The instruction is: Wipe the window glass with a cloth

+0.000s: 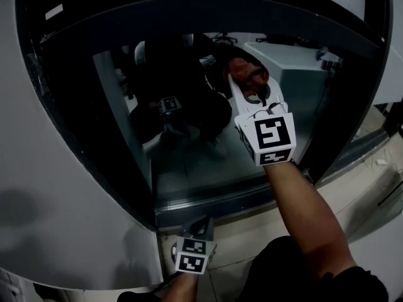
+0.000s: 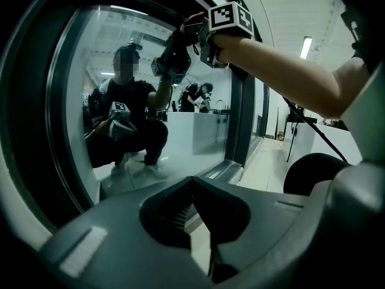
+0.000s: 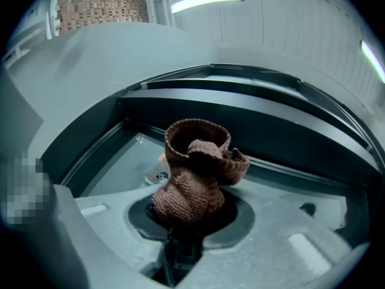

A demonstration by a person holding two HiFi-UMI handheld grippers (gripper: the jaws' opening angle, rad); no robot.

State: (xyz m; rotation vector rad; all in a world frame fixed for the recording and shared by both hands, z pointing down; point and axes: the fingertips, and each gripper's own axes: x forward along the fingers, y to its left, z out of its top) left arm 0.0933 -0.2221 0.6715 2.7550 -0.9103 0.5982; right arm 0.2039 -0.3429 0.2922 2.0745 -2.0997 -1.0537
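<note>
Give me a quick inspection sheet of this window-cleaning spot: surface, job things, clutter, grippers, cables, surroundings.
Surface: large dark-framed window glass, reflecting the crouching person.
Job's things: brown knitted cloth, bunched, raised at the glass; contact unclear.
Clutter: nothing seen.
Grippers: right gripper shut on the cloth; left gripper low, jaws shut, empty.
Cables: thin dark slanting line at right, perhaps a cable; cannot tell.
Surroundings: curved white wall, pale tiled floor, ceiling strip light.

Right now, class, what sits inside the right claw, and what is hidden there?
A brown knitted cloth, bunched up, with the right claw shut on it. The cloth's lower end is buried in the claw, so it cannot be seen.
</note>
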